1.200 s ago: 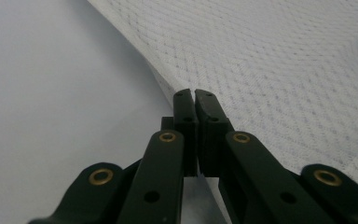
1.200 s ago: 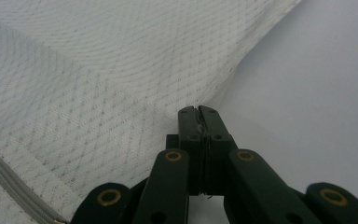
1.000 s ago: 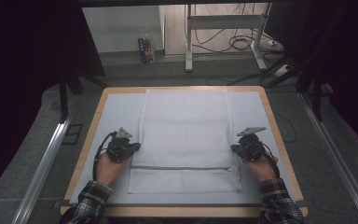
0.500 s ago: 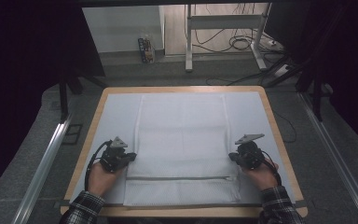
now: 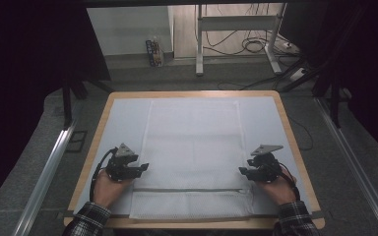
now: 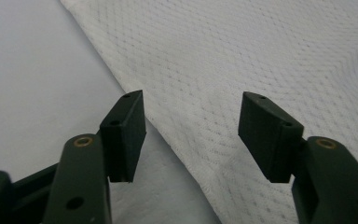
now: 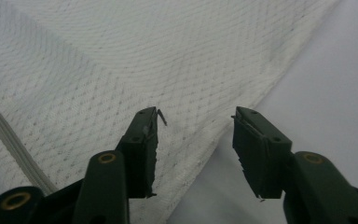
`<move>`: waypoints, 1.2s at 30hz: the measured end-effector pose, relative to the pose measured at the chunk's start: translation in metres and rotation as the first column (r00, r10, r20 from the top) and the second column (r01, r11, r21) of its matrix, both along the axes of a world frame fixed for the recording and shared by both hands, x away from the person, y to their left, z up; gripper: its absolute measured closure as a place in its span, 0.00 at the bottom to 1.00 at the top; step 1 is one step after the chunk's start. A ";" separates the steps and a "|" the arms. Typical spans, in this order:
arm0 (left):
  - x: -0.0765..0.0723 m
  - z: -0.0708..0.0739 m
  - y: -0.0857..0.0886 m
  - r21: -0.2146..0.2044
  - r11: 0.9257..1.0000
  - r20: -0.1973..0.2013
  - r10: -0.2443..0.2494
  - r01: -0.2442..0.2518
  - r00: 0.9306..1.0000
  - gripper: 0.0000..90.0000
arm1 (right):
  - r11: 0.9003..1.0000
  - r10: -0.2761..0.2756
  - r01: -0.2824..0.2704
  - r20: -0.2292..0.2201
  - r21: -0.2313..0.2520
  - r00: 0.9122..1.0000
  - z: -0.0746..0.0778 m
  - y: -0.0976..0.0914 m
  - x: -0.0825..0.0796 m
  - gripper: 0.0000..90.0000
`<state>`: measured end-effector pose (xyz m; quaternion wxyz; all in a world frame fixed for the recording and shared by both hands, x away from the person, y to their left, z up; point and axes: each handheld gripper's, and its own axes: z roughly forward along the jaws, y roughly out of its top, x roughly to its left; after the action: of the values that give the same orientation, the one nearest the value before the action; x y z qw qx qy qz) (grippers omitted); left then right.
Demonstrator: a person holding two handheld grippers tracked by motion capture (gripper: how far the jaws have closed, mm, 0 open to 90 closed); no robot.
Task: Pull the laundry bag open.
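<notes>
A white mesh bag [image 5: 193, 152] lies flat along the middle of the table, with a grey zipper line [image 5: 192, 190] across its near end. My left gripper [image 5: 142, 167] is at the bag's left edge, open, its jaws astride that edge [image 6: 168, 135]. At the bag's right edge my right gripper [image 5: 242, 171] is open too, and the mesh edge [image 7: 223, 135] runs between its jaws. Nothing is gripped by either one. The zipper band [image 7: 9, 140] shows at the left of the right gripper view.
The table has a pale blue-white mat [image 5: 120, 123] and a wooden rim [image 5: 295, 147]. Beyond it are a grey floor, a metal rail [image 5: 49, 167] at the left, desk legs and cables [image 5: 256, 46] at the back.
Both hands have pulled back toward the near edge of the table. The grippers now sit lower along the bag's sides, closer to the zipper line.
</notes>
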<state>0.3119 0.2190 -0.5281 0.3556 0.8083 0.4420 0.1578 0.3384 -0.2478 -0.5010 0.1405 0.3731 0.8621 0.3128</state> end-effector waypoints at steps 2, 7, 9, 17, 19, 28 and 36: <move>0.000 0.001 0.001 -0.006 1.000 0.009 0.002 -0.002 1.000 0.43 | 1.000 -0.005 0.005 0.006 0.004 1.000 0.001 -0.001 -0.001 0.52; -0.003 0.004 0.001 -0.014 1.000 0.042 0.001 0.000 0.999 0.38 | 1.000 -0.011 0.010 0.015 0.014 1.000 0.001 -0.003 -0.004 0.48; -0.007 0.006 0.000 -0.028 1.000 0.063 -0.010 0.012 0.998 0.37 | 1.000 -0.017 0.017 0.017 0.025 1.000 0.002 -0.007 -0.008 0.46; -0.016 0.011 -0.007 -0.042 0.996 0.125 -0.072 0.078 0.990 0.36 | 0.999 -0.015 0.014 0.016 0.041 1.000 0.004 -0.014 -0.020 0.47; -0.018 0.011 -0.010 -0.033 0.995 0.127 -0.089 0.094 0.988 0.36 | 0.999 -0.014 0.013 0.020 0.051 1.000 0.006 -0.016 -0.025 0.50; -0.025 0.011 -0.022 -0.027 0.987 0.130 -0.152 0.156 0.980 0.35 | 0.998 0.002 -0.003 0.013 0.061 1.000 0.012 -0.023 -0.053 0.61; -0.032 0.010 -0.036 -0.056 0.978 0.113 -0.195 0.202 0.974 0.34 | 0.996 0.022 -0.021 -0.004 0.085 1.000 0.014 -0.024 -0.076 0.62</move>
<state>0.2804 0.1833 -0.5179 0.4197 0.8264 0.3443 0.1493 0.2621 -0.2722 -0.4870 0.1190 0.3701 0.8523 0.3498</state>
